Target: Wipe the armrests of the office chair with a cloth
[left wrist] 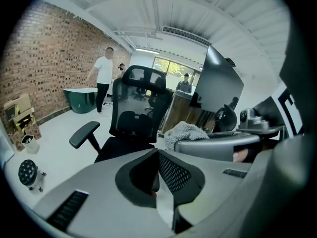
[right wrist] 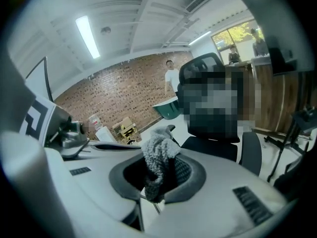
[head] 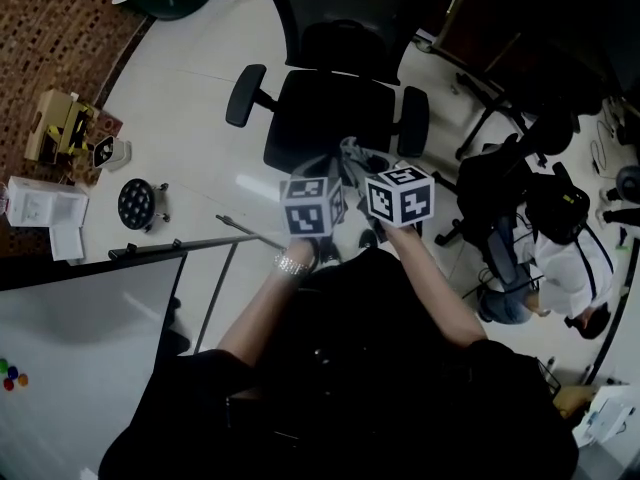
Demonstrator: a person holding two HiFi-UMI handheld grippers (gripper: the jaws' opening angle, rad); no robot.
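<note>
A black office chair [head: 335,108] stands on the pale floor ahead of me, with a padded armrest on each side, the left armrest [head: 245,95] and the right armrest [head: 413,120]. My right gripper [right wrist: 157,175] is shut on a grey fluffy cloth [right wrist: 158,157], which sticks up from between its jaws. The cloth [left wrist: 185,131] also shows in the left gripper view, to the right. My left gripper [left wrist: 157,175] is shut, with nothing between its jaws. Both grippers hover side by side before the seat's front edge, short of the armrests; in the head view the left gripper [head: 325,176] and right gripper [head: 378,171] lie mostly under their marker cubes.
A whiteboard [head: 85,358] on a stand fills the lower left. A seated person [head: 560,253] and another chair's base [head: 485,118] are at the right. Cardboard boxes [head: 60,128] and a round black object [head: 137,203] lie at the left. A person [left wrist: 104,76] stands by a green tub [left wrist: 81,99].
</note>
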